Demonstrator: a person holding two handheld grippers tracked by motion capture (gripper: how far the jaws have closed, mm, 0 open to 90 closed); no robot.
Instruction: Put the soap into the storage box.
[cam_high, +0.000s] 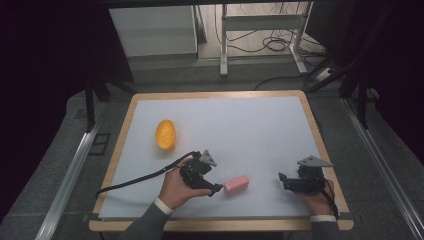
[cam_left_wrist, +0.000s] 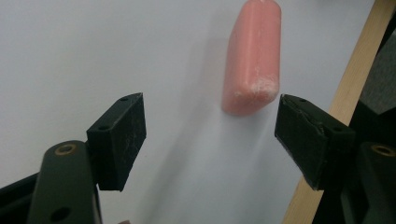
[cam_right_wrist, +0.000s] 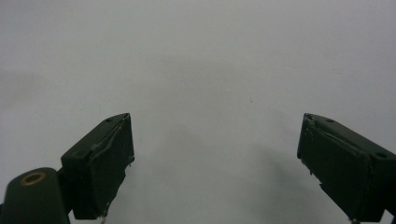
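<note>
Two grippers spread, pink bar perhaps soap

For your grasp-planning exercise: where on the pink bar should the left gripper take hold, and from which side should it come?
Grip the pink bar across its narrow width, on the two long flat sides near the end facing the left gripper. Come along its length from that end. The bar lies flat and already points between the open jaws, though nearer one, so shift sideways first.

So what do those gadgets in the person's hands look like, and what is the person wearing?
Each hand holds a black device: the left gripper and right gripper both carry a grey three-cornered plate on top and end in two blocky black jaws with scuffed pads. A black cable trails from the left one. The sleeves are grey with white cuffs.
</note>
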